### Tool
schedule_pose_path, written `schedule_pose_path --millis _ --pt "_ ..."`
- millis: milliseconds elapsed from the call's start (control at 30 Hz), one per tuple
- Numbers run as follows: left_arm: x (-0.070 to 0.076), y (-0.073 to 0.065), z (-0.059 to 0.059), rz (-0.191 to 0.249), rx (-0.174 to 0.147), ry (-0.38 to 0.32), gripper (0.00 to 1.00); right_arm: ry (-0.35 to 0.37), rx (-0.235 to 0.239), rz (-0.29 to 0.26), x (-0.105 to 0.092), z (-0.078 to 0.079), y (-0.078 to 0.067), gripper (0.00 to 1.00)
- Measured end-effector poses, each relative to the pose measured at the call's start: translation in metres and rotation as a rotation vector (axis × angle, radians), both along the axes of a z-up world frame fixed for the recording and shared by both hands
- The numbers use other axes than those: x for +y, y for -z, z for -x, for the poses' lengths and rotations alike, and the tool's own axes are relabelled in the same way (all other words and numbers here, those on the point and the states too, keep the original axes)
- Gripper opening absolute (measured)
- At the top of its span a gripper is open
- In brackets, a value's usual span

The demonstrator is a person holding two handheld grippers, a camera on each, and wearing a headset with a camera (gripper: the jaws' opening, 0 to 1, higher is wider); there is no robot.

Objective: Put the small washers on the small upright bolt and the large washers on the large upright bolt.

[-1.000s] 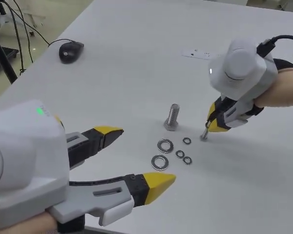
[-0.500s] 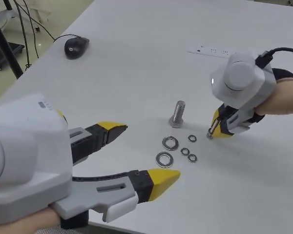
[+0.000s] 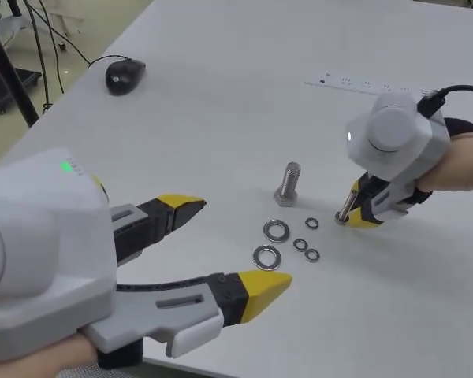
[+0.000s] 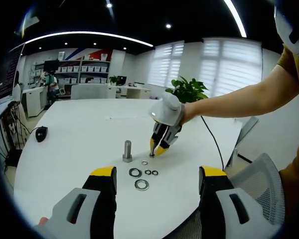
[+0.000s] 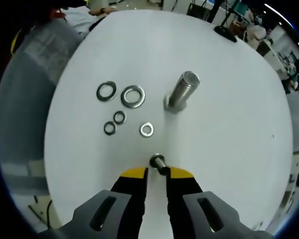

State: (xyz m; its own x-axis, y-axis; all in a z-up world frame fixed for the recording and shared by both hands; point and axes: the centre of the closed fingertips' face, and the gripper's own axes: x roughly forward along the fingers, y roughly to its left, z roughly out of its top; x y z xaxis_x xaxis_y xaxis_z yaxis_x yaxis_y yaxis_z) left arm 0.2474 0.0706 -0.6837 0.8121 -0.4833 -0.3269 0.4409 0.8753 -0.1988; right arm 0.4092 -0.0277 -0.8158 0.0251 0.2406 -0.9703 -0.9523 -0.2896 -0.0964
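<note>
A person at a white desk (image 3: 221, 118) works two hand-held grippers over a scatter of hardware. The right gripper (image 3: 355, 215), its yellow-tipped jaws pinched nearly together, grips the small bolt (image 3: 346, 208) by the shank. The bolt leans rather than stands straight, its lower end at or just above the desk surface, just to the right of the washers. The left gripper (image 3: 223, 246) hovers over the near edge of the desk with its jaws spread wide and nothing between them, pointing toward the washers. The large bolt (image 3: 288, 185) stands upright on its head near the middle of the desk, a little beyond the group. Two large washers (image 3: 276, 231) lie flat in front of it, close together but not touching. Three small washers (image 3: 300, 245) lie flat just to their right — between the large washers and the small bolt. All five lie loose on the desk. Further back, a black mouse (image 3: 124, 76) with its cable sits near the far left edge, and a white power strip (image 3: 355, 82) lies across the far side.
</note>
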Motion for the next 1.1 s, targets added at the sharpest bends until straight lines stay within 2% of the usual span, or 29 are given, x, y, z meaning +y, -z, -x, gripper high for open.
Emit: schedule_pose_path --millis 200,433,500,600,800,967,1100 --pt "0.000 -0.003 0.001 -0.003 -0.007 0.003 0.66 0.021 -0.007 -0.011 -0.007 0.002 -0.009 0.16" --pt "-0.002 -0.008 0.005 -0.013 -0.017 0.012 0.66 0.063 0.009 -0.059 -0.013 0.017 -0.025 0.16" --pt "-0.002 -0.008 0.006 -0.015 -0.019 0.015 0.66 0.067 0.012 -0.067 -0.013 0.014 -0.023 0.16" --pt "-0.004 -0.010 0.007 -0.017 -0.024 0.019 0.66 0.066 0.029 -0.082 -0.012 0.031 -0.025 0.16" --pt "-0.008 -0.012 0.010 -0.020 -0.035 0.034 0.66 0.046 0.053 -0.081 -0.003 0.055 -0.022 0.16" --pt "-0.009 -0.013 0.011 -0.019 -0.038 0.041 0.66 0.030 0.068 -0.089 0.009 0.068 -0.021 0.16" --pt "-0.007 -0.015 0.012 -0.018 -0.044 0.042 0.66 0.027 0.087 -0.098 0.019 0.073 -0.015 0.17"
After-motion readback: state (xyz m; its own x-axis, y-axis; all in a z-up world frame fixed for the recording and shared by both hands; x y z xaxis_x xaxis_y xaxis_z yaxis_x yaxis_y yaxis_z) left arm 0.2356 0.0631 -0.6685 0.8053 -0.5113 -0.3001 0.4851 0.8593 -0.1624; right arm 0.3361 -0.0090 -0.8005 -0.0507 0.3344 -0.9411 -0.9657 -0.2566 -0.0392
